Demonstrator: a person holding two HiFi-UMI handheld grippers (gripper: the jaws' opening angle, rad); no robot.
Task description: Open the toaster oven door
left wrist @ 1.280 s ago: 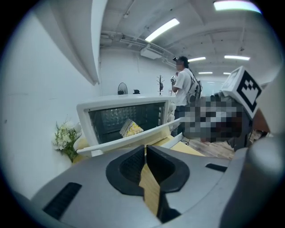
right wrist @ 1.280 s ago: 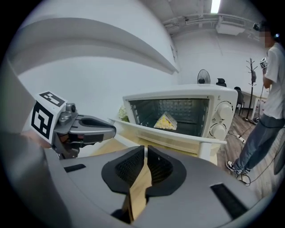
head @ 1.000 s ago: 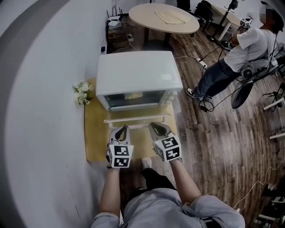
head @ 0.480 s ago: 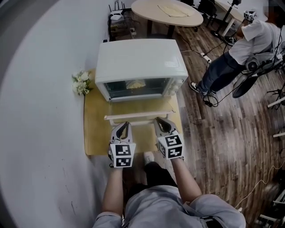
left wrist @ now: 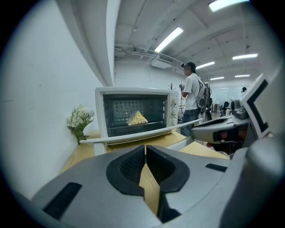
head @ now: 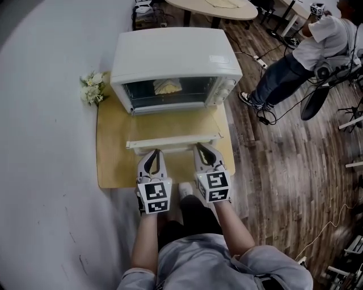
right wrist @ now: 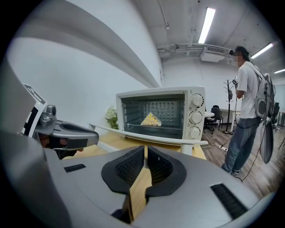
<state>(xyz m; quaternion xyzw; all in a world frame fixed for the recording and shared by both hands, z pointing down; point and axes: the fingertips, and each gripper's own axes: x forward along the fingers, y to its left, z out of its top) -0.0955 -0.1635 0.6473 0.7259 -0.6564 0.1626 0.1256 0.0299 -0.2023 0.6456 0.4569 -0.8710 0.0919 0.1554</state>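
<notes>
The white toaster oven (head: pixel 176 54) stands on a wooden table (head: pixel 110 164) with its glass door (head: pixel 173 126) folded down flat towards me. A yellow piece of food (head: pixel 166 86) lies inside. The door's white handle bar (head: pixel 173 143) runs across just beyond both grippers. My left gripper (head: pixel 152 153) and right gripper (head: pixel 202 148) sit side by side at the handle's near side, both shut and empty. In the left gripper view the gripper (left wrist: pixel 145 147) faces the handle (left wrist: pixel 133 135). The right gripper (right wrist: pixel 145 148) faces the oven (right wrist: pixel 160 111) from below the handle (right wrist: pixel 147 136).
A bunch of white flowers (head: pixel 91 88) stands at the oven's left against the white wall. A person (head: pixel 306 51) stands on the wood floor at the right, among cables. A round table (head: pixel 218 7) is behind the oven.
Both grippers have sunk and drawn back towards me, keeping side by side. The door now lies flatter, and the oven's inside shows more.
</notes>
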